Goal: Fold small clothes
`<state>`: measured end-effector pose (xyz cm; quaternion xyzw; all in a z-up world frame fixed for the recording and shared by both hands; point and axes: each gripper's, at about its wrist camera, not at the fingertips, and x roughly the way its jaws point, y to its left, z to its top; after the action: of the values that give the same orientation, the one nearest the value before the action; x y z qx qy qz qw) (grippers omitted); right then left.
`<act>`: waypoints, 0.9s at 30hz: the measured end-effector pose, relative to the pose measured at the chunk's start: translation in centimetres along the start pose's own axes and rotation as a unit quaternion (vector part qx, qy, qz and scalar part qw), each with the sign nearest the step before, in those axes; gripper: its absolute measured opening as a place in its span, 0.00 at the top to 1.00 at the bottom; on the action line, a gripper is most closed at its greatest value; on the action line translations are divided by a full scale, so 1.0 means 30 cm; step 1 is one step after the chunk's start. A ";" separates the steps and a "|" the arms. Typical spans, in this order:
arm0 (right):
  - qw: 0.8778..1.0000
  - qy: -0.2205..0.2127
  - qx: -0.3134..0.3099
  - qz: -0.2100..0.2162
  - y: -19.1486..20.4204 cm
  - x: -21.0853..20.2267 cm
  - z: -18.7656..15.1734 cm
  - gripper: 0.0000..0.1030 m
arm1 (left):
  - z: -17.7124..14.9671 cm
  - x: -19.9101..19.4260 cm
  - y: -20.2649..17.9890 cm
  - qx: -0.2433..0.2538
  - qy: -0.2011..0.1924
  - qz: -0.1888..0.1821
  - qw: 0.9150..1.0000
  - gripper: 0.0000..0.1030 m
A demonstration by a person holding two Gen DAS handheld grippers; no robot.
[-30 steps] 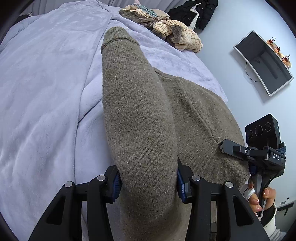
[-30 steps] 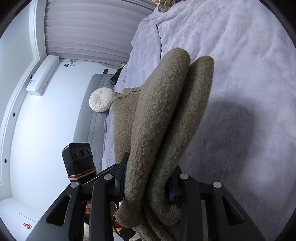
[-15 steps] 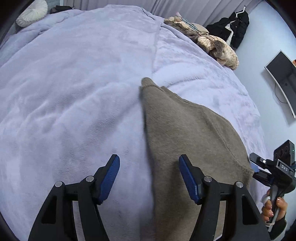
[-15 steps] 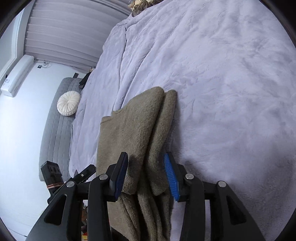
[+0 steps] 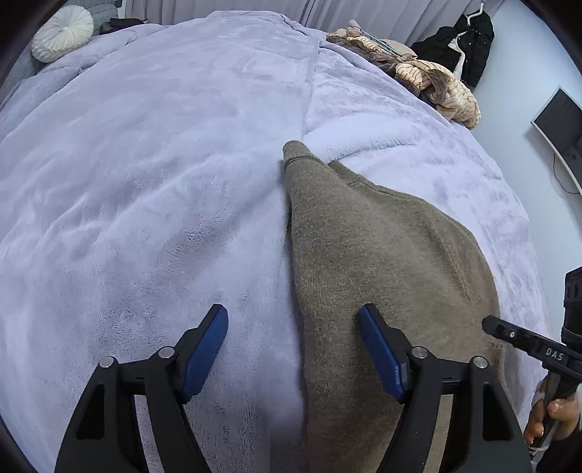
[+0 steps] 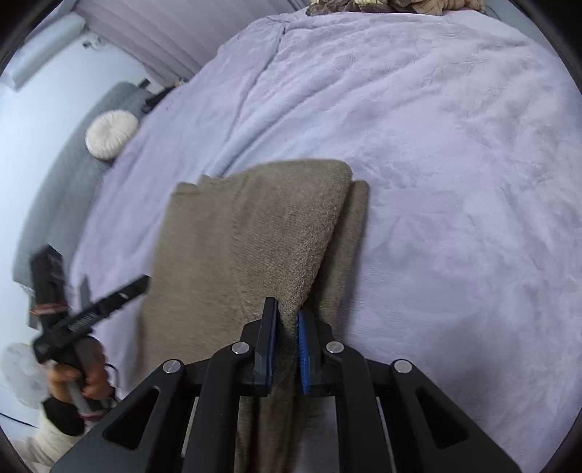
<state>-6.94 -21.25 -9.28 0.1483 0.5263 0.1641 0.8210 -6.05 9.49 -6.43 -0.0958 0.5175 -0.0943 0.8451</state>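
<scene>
An olive-brown knitted sweater [image 5: 382,236] lies folded lengthwise on the lilac blanket [image 5: 145,182], one sleeve laid along its left edge. My left gripper [image 5: 294,349] hovers over that edge. Its jaws are opening, the blue pads stand wide apart and touch nothing, and the sweater's edge lies below the gap. In the right wrist view my right gripper [image 6: 287,329] is shut on a raised fold of the sweater [image 6: 254,236] at its near right edge. The left gripper [image 6: 109,298] shows there at the left, held by a hand [image 6: 83,378].
A heap of striped beige clothes [image 5: 418,76] lies at the bed's far edge. A round white cushion [image 5: 62,32] sits on a grey sofa at the far left. A black coat [image 5: 462,43] hangs at the back right, and a screen [image 5: 560,123] is on the right wall.
The left gripper let go of the sleeve, which now lies flat, and its jaws spread wider. The right gripper loosened, then closed on a fold of the sweater. Both hands sank toward the bed.
</scene>
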 end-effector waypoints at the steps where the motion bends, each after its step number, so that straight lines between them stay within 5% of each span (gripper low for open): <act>1: 1.000 0.010 0.009 0.001 -0.021 0.026 -0.011 0.89 | -0.007 0.006 -0.009 0.007 -0.002 0.005 1.000 0.25; 5: 0.998 0.001 0.054 0.035 -0.088 0.047 -0.043 0.90 | -0.024 -0.001 -0.029 0.026 -0.013 0.026 0.999 0.25; 12: 0.999 -0.026 0.021 -0.024 -0.018 -0.050 -0.044 0.89 | -0.028 -0.022 -0.037 0.037 -0.019 0.047 0.998 0.25; 19: 0.997 -0.073 -0.006 -0.006 0.084 -0.166 -0.070 0.85 | -0.037 -0.026 -0.027 0.027 -0.022 0.043 0.998 0.25; 27: 0.997 -0.017 -0.058 -0.052 0.155 -0.020 -0.093 0.87 | -0.052 -0.057 -0.025 0.027 -0.020 0.045 0.998 0.25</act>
<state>-10.27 -17.10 -7.98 0.0757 0.5092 0.1486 0.8443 -8.25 9.10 -5.45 -0.0518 0.5017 -0.0680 0.8608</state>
